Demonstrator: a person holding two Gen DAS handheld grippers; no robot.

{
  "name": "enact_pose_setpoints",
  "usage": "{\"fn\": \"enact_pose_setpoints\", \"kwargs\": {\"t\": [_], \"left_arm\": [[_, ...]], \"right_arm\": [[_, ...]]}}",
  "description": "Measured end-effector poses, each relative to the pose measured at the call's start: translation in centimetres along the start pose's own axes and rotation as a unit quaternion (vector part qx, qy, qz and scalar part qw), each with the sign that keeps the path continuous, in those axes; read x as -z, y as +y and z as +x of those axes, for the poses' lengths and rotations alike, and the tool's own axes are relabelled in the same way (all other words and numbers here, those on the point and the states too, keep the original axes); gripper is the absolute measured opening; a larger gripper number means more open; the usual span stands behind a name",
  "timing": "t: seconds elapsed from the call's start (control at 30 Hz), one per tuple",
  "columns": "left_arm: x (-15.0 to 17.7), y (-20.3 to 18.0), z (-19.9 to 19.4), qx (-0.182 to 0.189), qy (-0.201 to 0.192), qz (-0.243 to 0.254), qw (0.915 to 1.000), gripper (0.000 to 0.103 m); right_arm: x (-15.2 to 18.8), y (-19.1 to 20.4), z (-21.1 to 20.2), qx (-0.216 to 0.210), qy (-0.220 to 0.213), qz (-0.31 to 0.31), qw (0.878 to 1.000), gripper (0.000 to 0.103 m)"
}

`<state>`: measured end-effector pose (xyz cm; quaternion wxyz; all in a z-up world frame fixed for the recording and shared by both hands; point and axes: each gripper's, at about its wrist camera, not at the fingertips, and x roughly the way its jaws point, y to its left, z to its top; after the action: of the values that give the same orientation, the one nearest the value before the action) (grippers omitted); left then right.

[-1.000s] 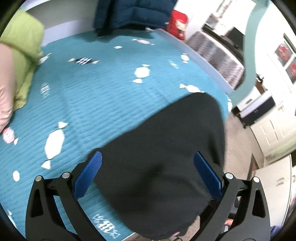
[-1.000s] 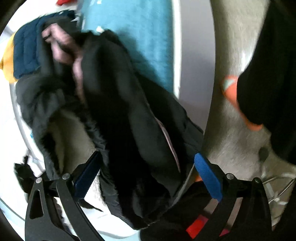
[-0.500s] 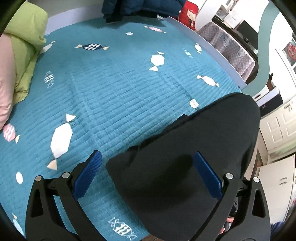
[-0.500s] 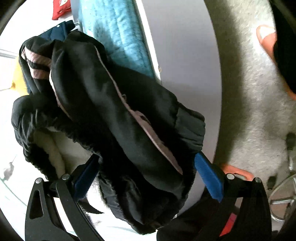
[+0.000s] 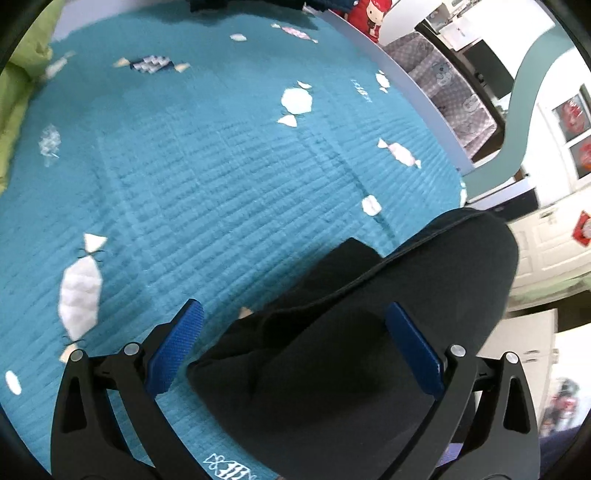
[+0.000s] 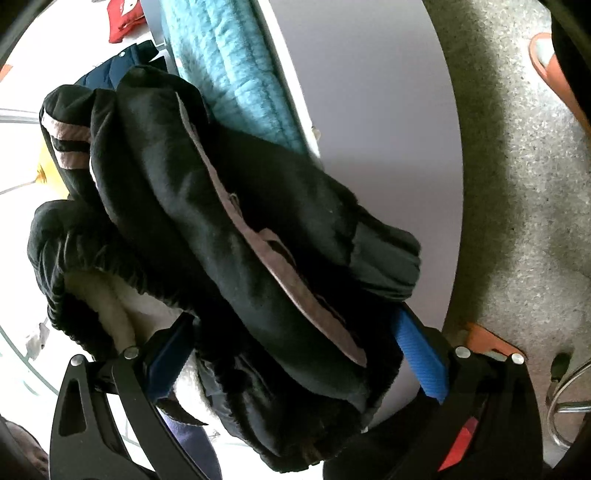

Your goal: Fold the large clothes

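Black fabric [image 5: 369, 369] is seen between the blue pads of the left gripper [image 5: 295, 347], whose jaws are spread wide and are not closed on it. The fabric lies on a teal bedspread [image 5: 207, 192] at the near right corner of the bed, and its far side hangs past the bed edge. The left pad [image 5: 177, 347] is held apart from the cloth, over bare bedspread; the right pad [image 5: 413, 350] is seen against the cloth, though contact cannot be told. White candy shapes are printed across the bedspread. A green pillow [image 5: 18, 96] is seen at the far left, and a red doll [image 5: 369, 18] at the far end of the bed.

In the right wrist view, a black jacket [image 6: 229, 236] is bunched between the fingers of the right gripper [image 6: 295, 354]. The jaws are set wide, and the bundle fills the gap between them and spills forward over them; whether it is pinched or merely draped cannot be told. A pale trim strip runs along the jacket, and a white fleece lining [image 6: 110, 306] is shown at its lower left. The jacket is held off the bed, beside the white bed frame [image 6: 369, 129], with the bedspread's edge behind it. Grey carpet [image 6: 517, 221] is seen to the right. A navy quilted garment [image 6: 107, 74] is partly hidden behind the jacket.
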<state>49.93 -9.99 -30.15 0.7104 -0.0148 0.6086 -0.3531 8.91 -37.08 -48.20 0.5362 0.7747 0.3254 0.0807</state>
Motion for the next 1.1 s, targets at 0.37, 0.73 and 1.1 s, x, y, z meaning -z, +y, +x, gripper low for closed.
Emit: {"fn": "enact_pose_setpoints", "kwargs": {"t": [0.37, 0.73, 1.1], "left_arm": [[-3.9, 5.5, 9.9, 0.091, 0.170, 0.043, 0.9804, 0.099], [-1.2, 6.0, 17.1, 0.244, 0.328, -0.030, 0.9121, 0.099], [-2.4, 3.9, 17.5, 0.209, 0.337, -0.032, 0.9174, 0.081]], "right_arm": [[-0.7, 0.5, 0.7, -0.006, 0.016, 0.012, 1.000, 0.098], [0.9, 0.7, 0.8, 0.004, -0.036, 0.110, 0.993, 0.097], [1.4, 2.1, 0.7, -0.005, -0.058, 0.137, 0.989, 0.084]]}}
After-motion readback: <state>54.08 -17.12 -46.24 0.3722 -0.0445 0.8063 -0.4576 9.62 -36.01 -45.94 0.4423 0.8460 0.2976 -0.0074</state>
